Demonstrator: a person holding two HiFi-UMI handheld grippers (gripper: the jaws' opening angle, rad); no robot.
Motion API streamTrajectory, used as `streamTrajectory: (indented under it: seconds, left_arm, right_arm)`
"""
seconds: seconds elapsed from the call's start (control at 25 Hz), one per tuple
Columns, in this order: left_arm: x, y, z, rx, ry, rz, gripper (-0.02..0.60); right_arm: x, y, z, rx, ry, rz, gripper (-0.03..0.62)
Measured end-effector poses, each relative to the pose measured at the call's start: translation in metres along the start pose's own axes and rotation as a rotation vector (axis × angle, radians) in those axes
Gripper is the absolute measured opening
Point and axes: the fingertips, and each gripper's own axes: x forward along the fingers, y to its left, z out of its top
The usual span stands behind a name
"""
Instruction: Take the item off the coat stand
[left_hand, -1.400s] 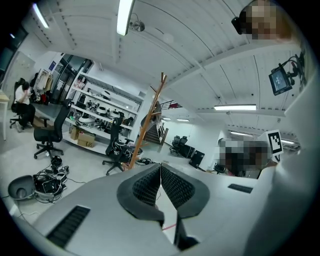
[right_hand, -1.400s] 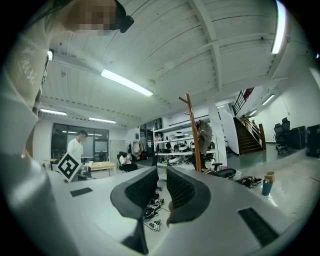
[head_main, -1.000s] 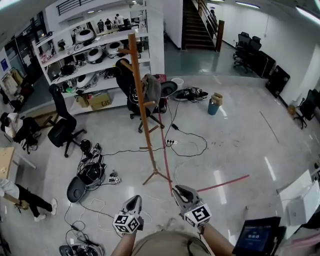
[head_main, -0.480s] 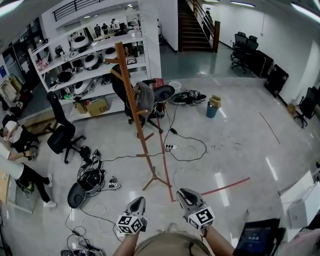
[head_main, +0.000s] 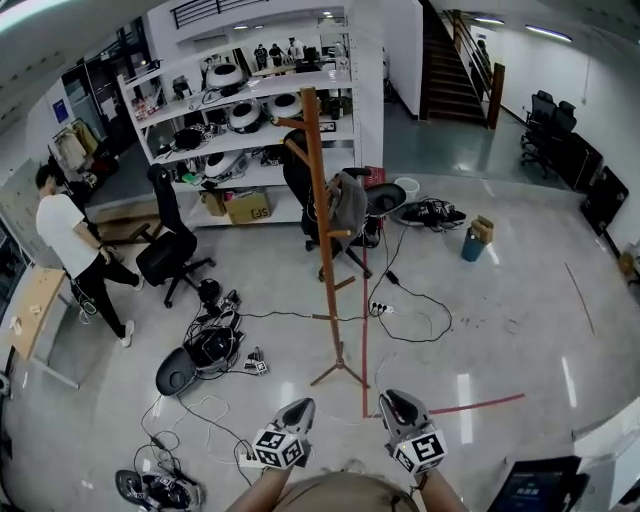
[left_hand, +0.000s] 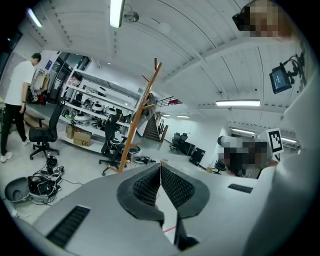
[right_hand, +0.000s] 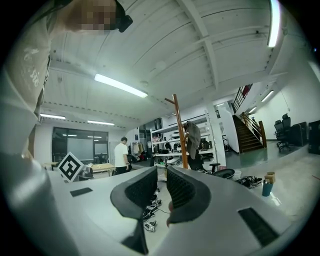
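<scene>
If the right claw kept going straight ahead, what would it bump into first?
Nothing close: the right claw faces open floor. Farther on, probably the coat stand with the grey jacket, though it might pass just left.

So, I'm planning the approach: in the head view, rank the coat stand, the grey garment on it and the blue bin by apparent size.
1. coat stand, largest by far.
2. grey garment hanging on it.
3. blue bin, smallest; it stands farther back, so real size is unsure.
</scene>
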Motion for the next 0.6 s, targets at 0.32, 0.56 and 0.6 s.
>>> streamTrajectory:
  seconds: [0.32, 0.56, 0.6]
  left_arm:
    - [0.0, 0.007, -0.004, -0.022, -0.016, 0.05, 0.018]
    - [-0.001, 0.011, -0.02, -0.042, -0.01, 0.072, 0.018]
    - [-0.001, 0.014, -0.022, -0.046, -0.008, 0.076, 0.018]
  right_arm:
    - [0.01, -0.007, -0.005, -0.002, 0.014, 0.042, 0.066]
    - [0.016, -0.008, -0.014, -0.005, 0.021, 0.055, 0.064]
    - [0.017, -0.008, -0.016, -0.005, 0.023, 0.057, 0.065]
